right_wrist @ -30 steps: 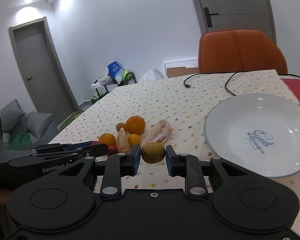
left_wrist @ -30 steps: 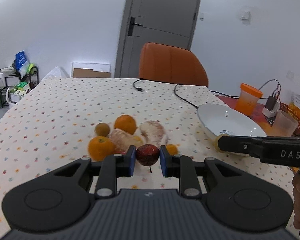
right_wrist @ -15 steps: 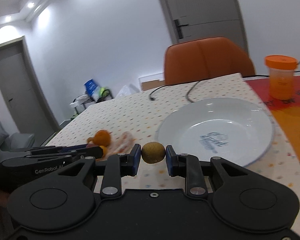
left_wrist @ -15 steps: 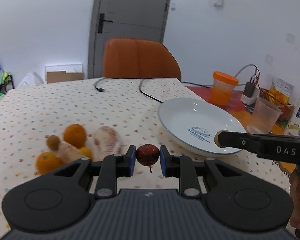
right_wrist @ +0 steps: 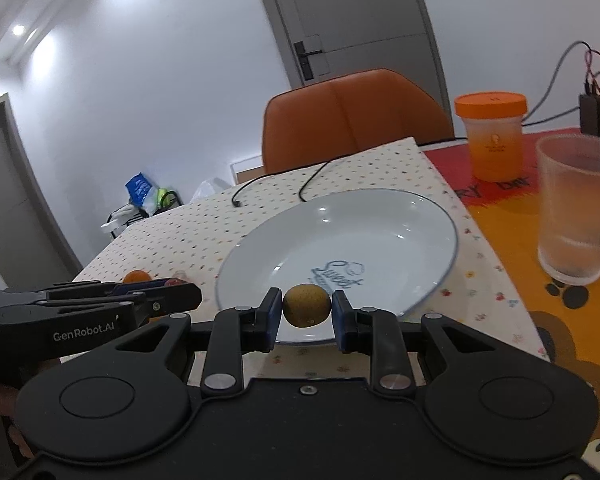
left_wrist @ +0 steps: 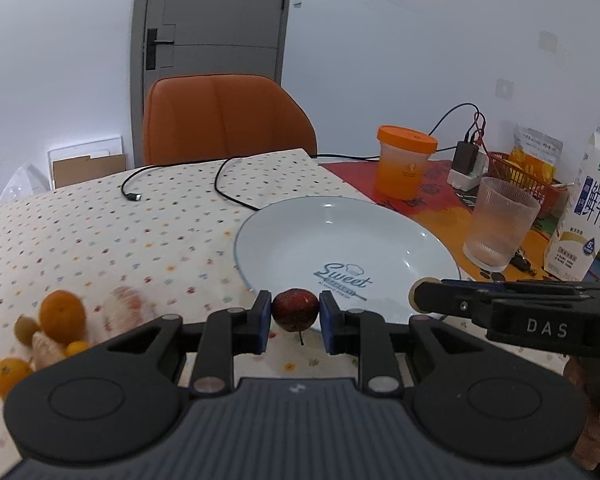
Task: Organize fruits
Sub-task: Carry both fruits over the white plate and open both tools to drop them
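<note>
Gripping one small fruit each, both handheld grippers point toward a white plate [left_wrist: 428, 236]. Between the jaws of the left gripper [left_wrist: 294, 316], closed on its sides, sits a dark red round fruit [left_wrist: 294, 311], stem hanging below. The right gripper [right_wrist: 306, 312] is clamped likewise on a brownish-green round fruit [right_wrist: 306, 305]. The plate lies just beyond both sets of fingertips. More oranges and peeled pieces [left_wrist: 60, 320] rest left of the left jaws. Both held fruits look light, firm and smooth-skinned, probably prone to rolling; squeezing across the widest middle seems safest.
</note>
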